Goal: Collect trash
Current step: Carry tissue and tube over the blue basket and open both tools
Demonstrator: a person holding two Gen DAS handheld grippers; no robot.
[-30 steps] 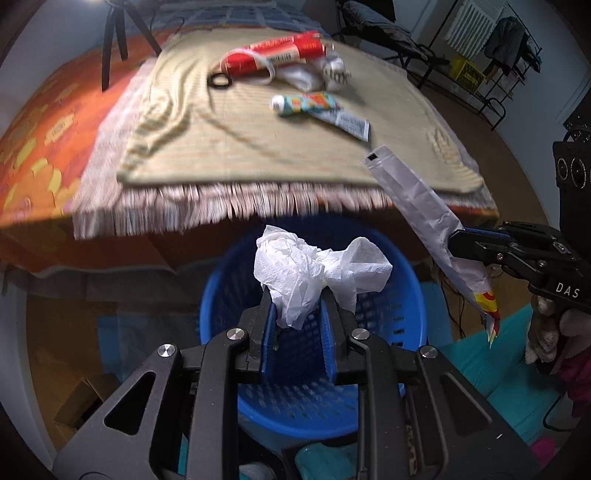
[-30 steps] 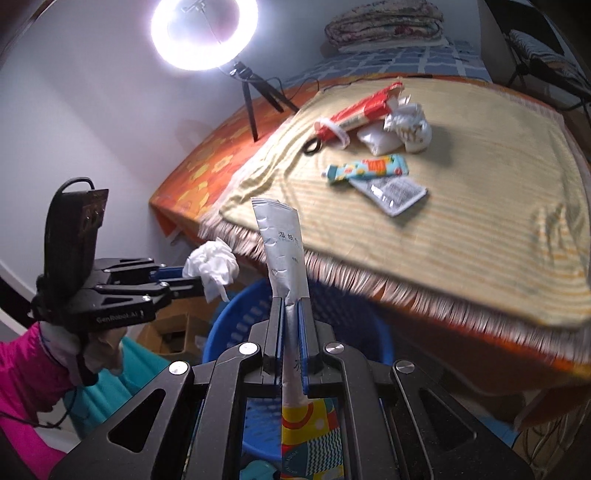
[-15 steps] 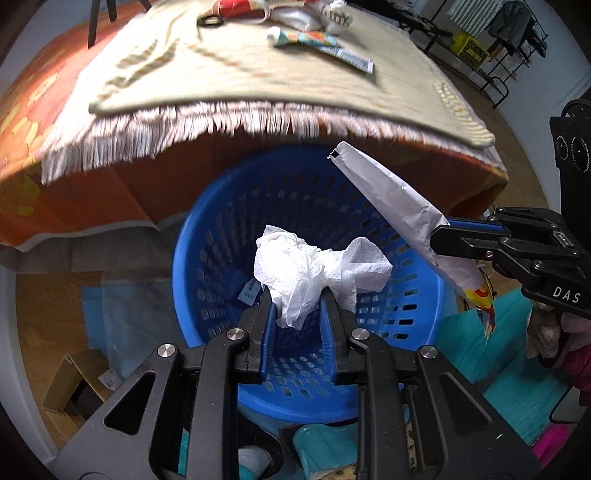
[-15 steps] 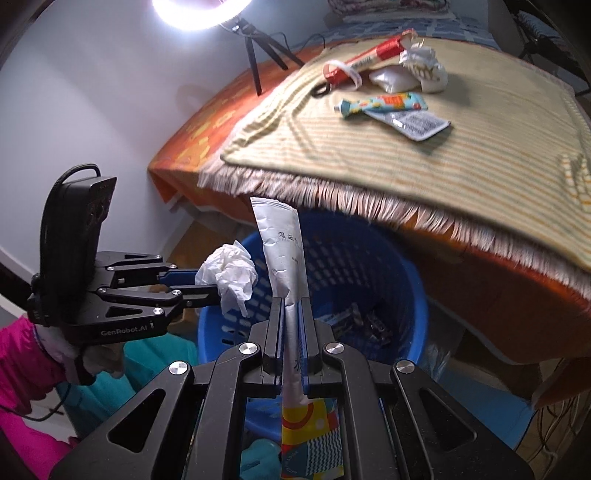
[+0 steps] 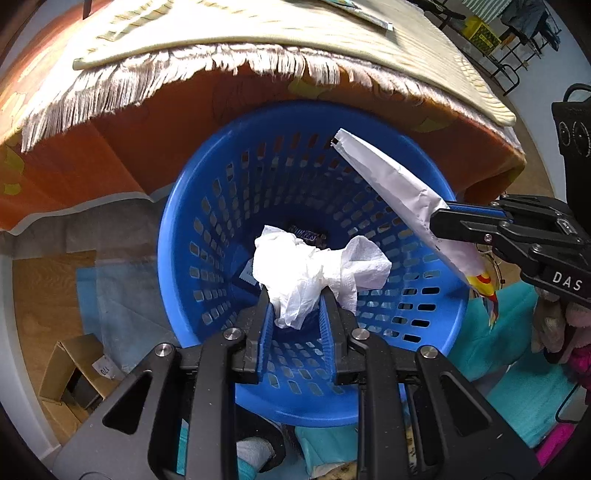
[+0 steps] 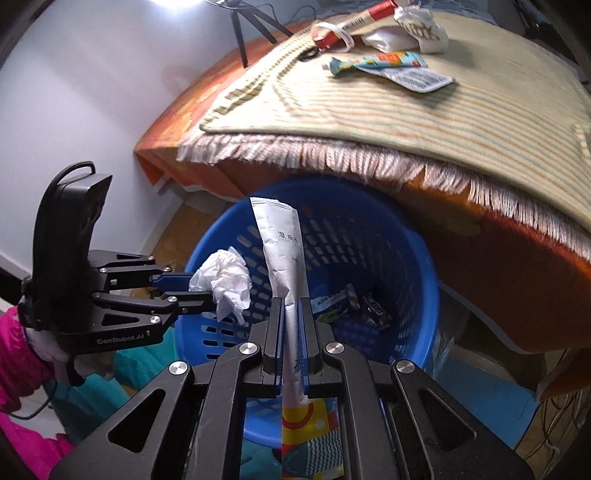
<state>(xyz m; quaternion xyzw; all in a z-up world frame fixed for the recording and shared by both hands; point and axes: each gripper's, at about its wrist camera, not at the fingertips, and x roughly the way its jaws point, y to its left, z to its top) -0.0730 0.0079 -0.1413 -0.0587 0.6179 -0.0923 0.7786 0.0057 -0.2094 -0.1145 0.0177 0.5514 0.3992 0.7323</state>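
My left gripper (image 5: pixel 297 295) is shut on a crumpled white tissue (image 5: pixel 314 266) and holds it over the blue perforated basket (image 5: pixel 229 206); it also shows in the right wrist view (image 6: pixel 207 291) with the tissue (image 6: pixel 225 282). My right gripper (image 6: pixel 290 306) is shut on a long white wrapper (image 6: pixel 282 251) with a colourful end, held over the basket (image 6: pixel 417 266). The wrapper (image 5: pixel 391 184) reaches over the basket from the right in the left wrist view. Several wrappers (image 6: pixel 354 302) lie at the basket bottom.
The bed with a striped fringed blanket (image 6: pixel 406 114) overhangs the basket. On it lie a red tube (image 6: pixel 351 22), a colourful tube (image 6: pixel 376 61), a flat sachet (image 6: pixel 417 77) and white crumpled items (image 6: pixel 417 26). A cardboard box (image 5: pixel 74 369) sits on the floor at the left.
Both grippers have moved down and forward from bed level to over the basket opening, still holding the tissue and the wrapper.
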